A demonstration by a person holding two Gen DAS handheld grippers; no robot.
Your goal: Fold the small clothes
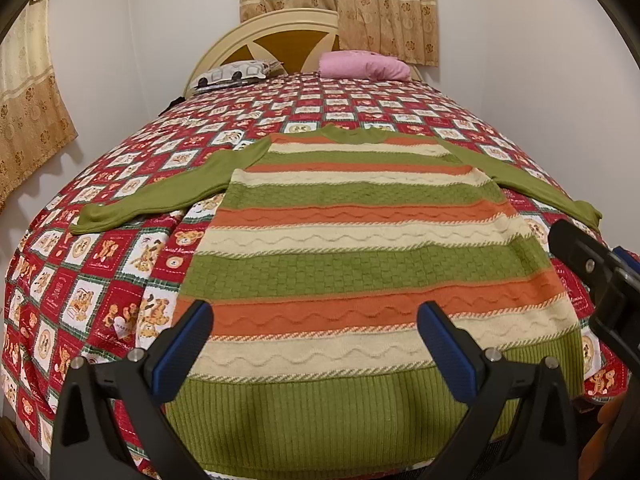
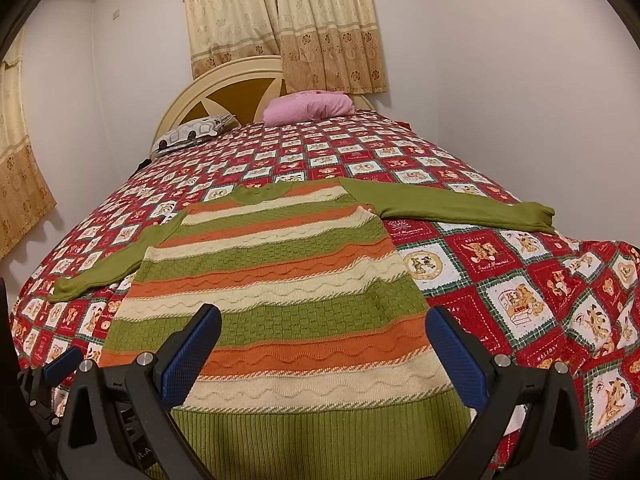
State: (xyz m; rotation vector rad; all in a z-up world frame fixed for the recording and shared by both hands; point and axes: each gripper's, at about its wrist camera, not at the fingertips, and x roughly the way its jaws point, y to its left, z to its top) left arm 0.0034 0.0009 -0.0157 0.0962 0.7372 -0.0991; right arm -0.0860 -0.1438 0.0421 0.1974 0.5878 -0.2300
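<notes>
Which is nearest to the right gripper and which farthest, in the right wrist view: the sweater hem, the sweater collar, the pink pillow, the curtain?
From the right gripper, nearest first:
1. Sweater hem, just below the open fingers.
2. Sweater collar, mid-bed, slightly left.
3. Pink pillow, at the headboard.
4. Curtain, on the wall behind the headboard.

White walls (image 2: pixel 500 80), beige curtains (image 2: pixel 280 20)

the sweater (image 1: pixel 360 240) is striped green, orange and cream with plain green sleeves. the bedspread (image 1: pixel 100 300) is a red-and-white bear check. one pillow (image 1: pixel 364 66) is pink. the curtains (image 2: pixel 280 20) are beige with a floral print.
</notes>
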